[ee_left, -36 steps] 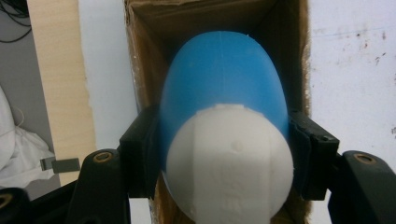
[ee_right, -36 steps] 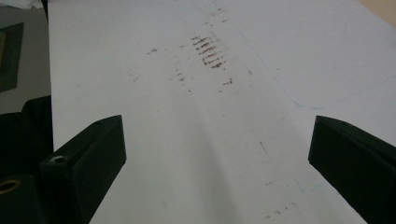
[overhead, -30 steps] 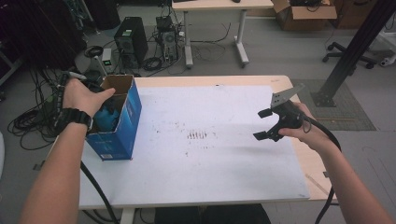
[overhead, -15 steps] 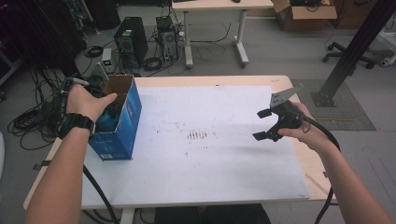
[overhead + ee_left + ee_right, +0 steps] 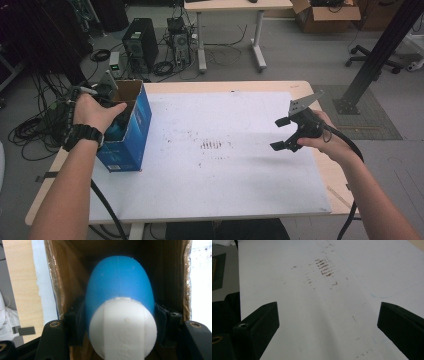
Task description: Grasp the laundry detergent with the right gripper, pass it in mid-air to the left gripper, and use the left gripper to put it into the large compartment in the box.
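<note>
— What moved? 
— The left gripper (image 5: 117, 322) edged slightly deeper into the blue box (image 5: 131, 131), clamped on the blue-and-white egg (image 5: 120, 302) inside it.
— And the right gripper (image 5: 285, 134)? 
— Spread wide, empty, well right of the box; lifting out likely follows.

Grey floor (image 5: 280, 55); computer tower (image 5: 141, 46); tangled cables (image 5: 30, 132); second table (image 5: 235, 6).

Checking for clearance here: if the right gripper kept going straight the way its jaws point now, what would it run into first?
Likely the white table cover. The right gripper has open jaws with nothing between them, aimed down across the cover toward the brown smudges. How far off the surface lies is hard to judge.
</note>
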The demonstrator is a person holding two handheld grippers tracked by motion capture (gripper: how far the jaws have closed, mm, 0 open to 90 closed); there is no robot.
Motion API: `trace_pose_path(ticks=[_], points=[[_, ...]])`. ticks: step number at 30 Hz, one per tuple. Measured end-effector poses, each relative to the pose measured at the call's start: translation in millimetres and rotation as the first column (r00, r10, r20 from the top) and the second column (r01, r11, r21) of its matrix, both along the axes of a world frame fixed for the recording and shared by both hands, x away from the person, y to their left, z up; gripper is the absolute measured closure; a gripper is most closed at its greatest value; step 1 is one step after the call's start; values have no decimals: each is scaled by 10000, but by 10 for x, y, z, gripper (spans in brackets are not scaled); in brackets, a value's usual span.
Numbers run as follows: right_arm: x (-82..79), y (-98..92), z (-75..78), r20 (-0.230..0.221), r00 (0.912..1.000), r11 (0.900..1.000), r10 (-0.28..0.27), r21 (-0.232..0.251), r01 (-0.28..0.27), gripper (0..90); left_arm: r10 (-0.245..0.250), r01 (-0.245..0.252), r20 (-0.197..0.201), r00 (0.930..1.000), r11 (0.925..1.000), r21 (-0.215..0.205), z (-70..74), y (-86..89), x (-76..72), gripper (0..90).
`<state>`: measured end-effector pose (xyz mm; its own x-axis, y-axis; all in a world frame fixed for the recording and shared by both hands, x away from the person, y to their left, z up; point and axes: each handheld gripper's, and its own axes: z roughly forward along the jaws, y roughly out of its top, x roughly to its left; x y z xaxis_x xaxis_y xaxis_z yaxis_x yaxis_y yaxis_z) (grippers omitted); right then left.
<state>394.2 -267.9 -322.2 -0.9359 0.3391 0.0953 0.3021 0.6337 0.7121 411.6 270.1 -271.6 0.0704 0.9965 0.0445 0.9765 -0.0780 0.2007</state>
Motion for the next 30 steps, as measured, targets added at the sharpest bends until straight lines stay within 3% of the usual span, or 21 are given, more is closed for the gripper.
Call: trace_pose_path(ticks=[16,30], points=[[-17,-6,5,-13,10000,10000,7,17,-7,41,-198,199,94,9998,9998,-74,23,-2,-17,358],[-52,10,36,52,9999,9999,127,50,-128,42,-550,549,505,9972,9985,38,293,-82,-92,277]])
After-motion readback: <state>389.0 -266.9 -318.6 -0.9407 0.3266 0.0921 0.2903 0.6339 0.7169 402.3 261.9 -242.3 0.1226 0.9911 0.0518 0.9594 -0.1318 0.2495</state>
